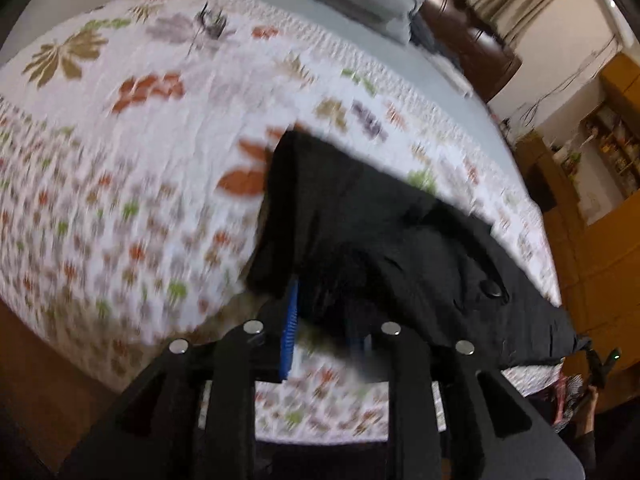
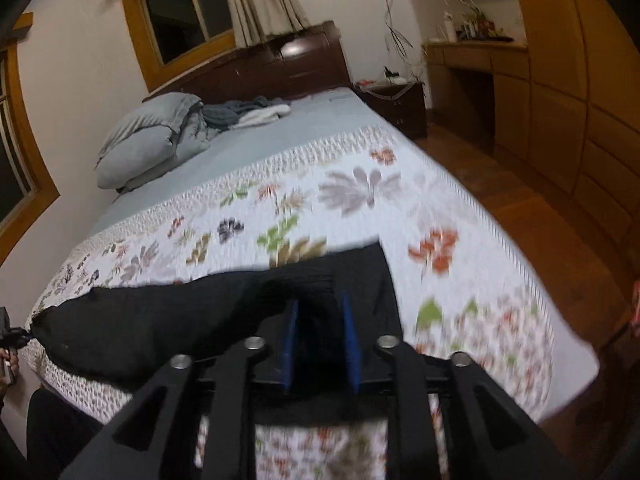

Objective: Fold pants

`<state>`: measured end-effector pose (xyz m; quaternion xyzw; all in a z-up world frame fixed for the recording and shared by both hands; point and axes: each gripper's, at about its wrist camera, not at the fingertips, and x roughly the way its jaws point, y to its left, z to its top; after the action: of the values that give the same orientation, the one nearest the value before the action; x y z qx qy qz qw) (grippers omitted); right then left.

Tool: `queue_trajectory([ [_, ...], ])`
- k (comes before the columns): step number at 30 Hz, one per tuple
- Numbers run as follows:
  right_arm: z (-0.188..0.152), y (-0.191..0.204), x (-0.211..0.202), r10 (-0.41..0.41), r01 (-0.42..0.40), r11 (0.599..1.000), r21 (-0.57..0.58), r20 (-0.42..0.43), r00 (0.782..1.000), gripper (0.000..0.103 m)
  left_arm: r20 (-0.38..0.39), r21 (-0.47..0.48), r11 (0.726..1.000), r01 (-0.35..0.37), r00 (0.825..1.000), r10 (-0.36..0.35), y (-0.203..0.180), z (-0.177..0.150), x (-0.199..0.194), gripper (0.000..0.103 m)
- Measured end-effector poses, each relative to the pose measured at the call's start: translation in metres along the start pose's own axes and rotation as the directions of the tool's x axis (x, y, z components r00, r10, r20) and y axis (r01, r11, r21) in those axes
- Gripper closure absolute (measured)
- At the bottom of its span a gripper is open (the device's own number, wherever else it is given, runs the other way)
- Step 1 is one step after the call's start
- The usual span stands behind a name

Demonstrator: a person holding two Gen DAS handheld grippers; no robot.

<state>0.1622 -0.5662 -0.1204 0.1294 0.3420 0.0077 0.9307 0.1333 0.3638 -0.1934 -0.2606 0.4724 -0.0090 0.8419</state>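
Observation:
Black pants (image 1: 380,240) hang stretched between my two grippers above the floral bedspread (image 1: 120,140). My left gripper (image 1: 324,312) has its blue fingers (image 1: 291,320) closed on one end of the cloth, which drapes over the right finger. In the right wrist view the pants (image 2: 180,320) run off to the left. My right gripper (image 2: 320,320) has its blue fingers (image 2: 289,340) clamped on a bunched fold of the waist end. The left gripper (image 2: 8,336) shows at the far left edge, holding the other end.
The bed (image 2: 280,136) has a grey sheet, a grey pillow (image 2: 148,140) and a heap of clothes (image 2: 248,114) by the dark headboard. A nightstand (image 2: 396,108), wooden cabinets (image 2: 560,120) and wood floor (image 2: 540,220) lie to the right.

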Motion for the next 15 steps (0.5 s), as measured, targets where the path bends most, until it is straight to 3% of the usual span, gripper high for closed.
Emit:
queue_trajectory([
  [4, -0.029, -0.015, 0.001, -0.009, 0.013, 0.992, 0.123, -0.031, 0.999, 0.048, -0.018, -0.029, 0.998, -0.06, 0.998, 0.06, 0.018, -0.017, -0.003, 0.081],
  [7, -0.045, -0.034, -0.003, 0.075, -0.065, 0.952, 0.298, -0.022, 0.997, 0.044, 0.029, -0.041, 0.996, -0.085, 0.996, 0.086, 0.024, -0.022, -0.022, 0.068],
  [11, -0.061, -0.049, 0.002, 0.228, -0.205, 0.849, 0.487, 0.012, 0.974, 0.042, 0.111, -0.017, 0.994, -0.105, 0.988, 0.106, 0.009, -0.022, -0.048, 0.055],
  [12, -0.063, -0.052, 0.004, 0.274, -0.252, 0.808, 0.533, 0.039, 0.961, 0.042, 0.129, -0.008, 0.995, -0.102, 0.986, 0.102, 0.003, -0.022, -0.053, 0.053],
  [15, -0.069, -0.055, 0.013, 0.339, -0.316, 0.727, 0.61, 0.081, 0.937, 0.037, 0.169, 0.03, 0.998, -0.059, 0.984, 0.053, -0.024, -0.019, -0.058, 0.046],
])
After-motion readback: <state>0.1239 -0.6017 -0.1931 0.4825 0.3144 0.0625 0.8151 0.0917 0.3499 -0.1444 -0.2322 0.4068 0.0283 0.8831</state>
